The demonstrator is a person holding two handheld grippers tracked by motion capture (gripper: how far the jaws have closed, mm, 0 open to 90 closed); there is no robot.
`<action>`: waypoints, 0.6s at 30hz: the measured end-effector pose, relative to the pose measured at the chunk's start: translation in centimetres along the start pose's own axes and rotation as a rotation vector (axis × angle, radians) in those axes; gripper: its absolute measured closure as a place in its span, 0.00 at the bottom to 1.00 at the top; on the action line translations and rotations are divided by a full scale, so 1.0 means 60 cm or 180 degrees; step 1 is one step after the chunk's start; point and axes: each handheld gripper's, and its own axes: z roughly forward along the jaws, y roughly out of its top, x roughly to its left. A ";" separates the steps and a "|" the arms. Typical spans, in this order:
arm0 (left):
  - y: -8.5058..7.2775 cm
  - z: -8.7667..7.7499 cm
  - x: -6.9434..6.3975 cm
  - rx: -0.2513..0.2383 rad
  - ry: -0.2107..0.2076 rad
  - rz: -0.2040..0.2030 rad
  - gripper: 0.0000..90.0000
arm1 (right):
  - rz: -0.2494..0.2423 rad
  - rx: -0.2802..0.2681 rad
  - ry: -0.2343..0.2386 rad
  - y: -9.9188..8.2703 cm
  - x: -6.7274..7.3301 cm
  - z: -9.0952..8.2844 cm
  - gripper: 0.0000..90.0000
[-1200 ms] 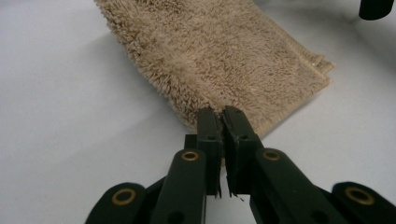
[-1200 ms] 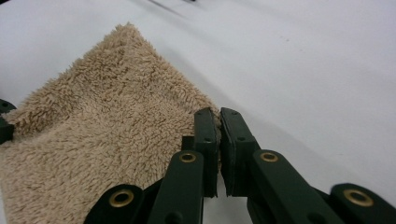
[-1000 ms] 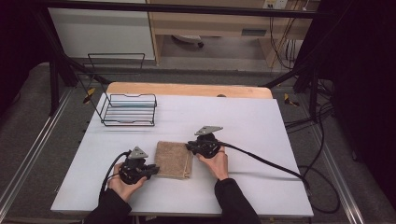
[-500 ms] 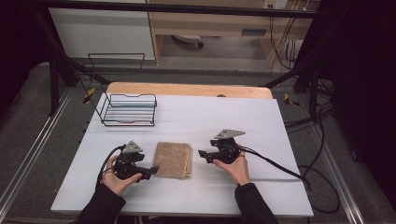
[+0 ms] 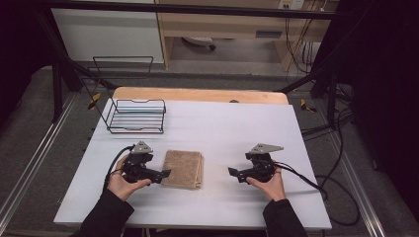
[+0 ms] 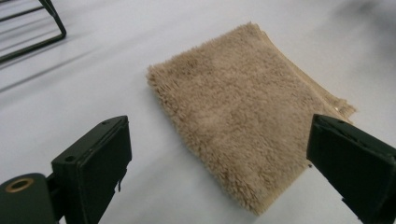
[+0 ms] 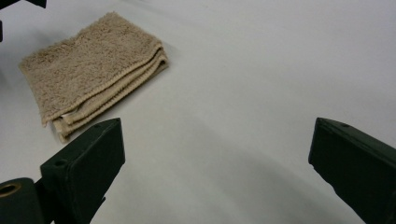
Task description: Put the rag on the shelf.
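Both grippers had drawn back from the folded towel since the earlier frames, the right one travelling well off to the side, and their jaws had just been opening with nothing between them.

High view. Item: folded tan towel (image 5: pixel 183 169), lying flat on the white table (image 5: pixel 222 128), near the front edge, left of centre. Left gripper (image 5: pixel 167 173), held in the person's left hand, sat just beside the towel's left edge, tips almost at it but not on it. Right gripper (image 5: pixel 232 172), held in the right hand, was well apart from the towel, pointing back toward it. Black wire basket (image 5: pixel 136 116) stood at the far left of the table, apart from the towel; nothing could be made out inside it.

Left gripper view. Jaws stood wide, empty. Towel (image 6: pixel 247 121) lay just ahead between their lines of sight, pile side up, folded layers showing along its far edge. A corner of the wire basket (image 6: pixel 32 32) appeared at upper left.

Right gripper view. Jaws stood wide, empty. Towel (image 7: pixel 93 70) lay at upper left, stacked fold edges facing the camera.

Step judged: folding finished, towel released. Next move would likely call for a fresh grasp on the towel, perhaps to carry it to the basket.
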 end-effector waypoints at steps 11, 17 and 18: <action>0.031 0.029 0.025 -0.0083 0.0125 -0.0064 0.13 | 0.0168 -0.0029 -0.0116 -0.038 -0.020 -0.030 0.02; 0.038 0.052 0.038 -0.0082 0.0182 -0.0152 0.21 | 0.0185 -0.0095 -0.0098 -0.041 -0.016 -0.034 0.02; 0.038 0.055 0.042 -0.0091 0.0186 -0.0181 0.22 | 0.0193 -0.0091 -0.0100 -0.041 -0.016 -0.034 0.02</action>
